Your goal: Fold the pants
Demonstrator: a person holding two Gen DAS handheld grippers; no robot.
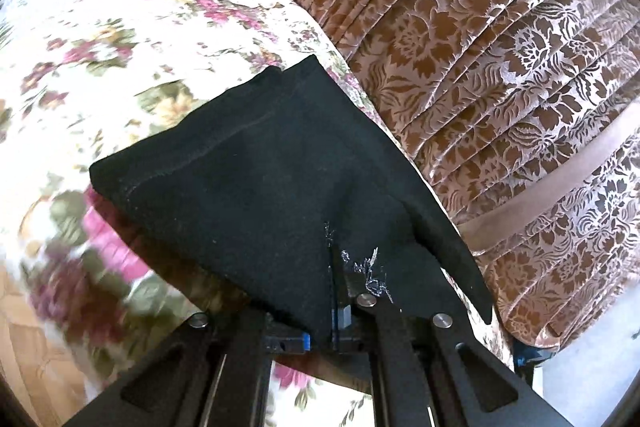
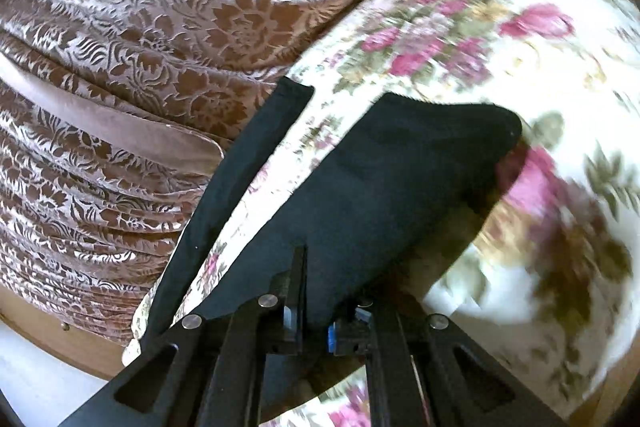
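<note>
Your left gripper (image 1: 326, 323): clamped on the black pants (image 1: 256, 179). Your right gripper (image 2: 320, 319): clamped on the pants (image 2: 384, 179) too. Pants: lifted above the floral quilt (image 1: 100, 39). Beyond: brown patterned cover (image 1: 500, 47), beside the quilt.

A home, likely a bedroom or sitting room: a rose-printed quilted cover (image 1: 132, 39) spreads over soft furniture beside pleated brown floral damask upholstery (image 1: 500, 47), with a wooden frame edge (image 2: 60, 343) below.
</note>
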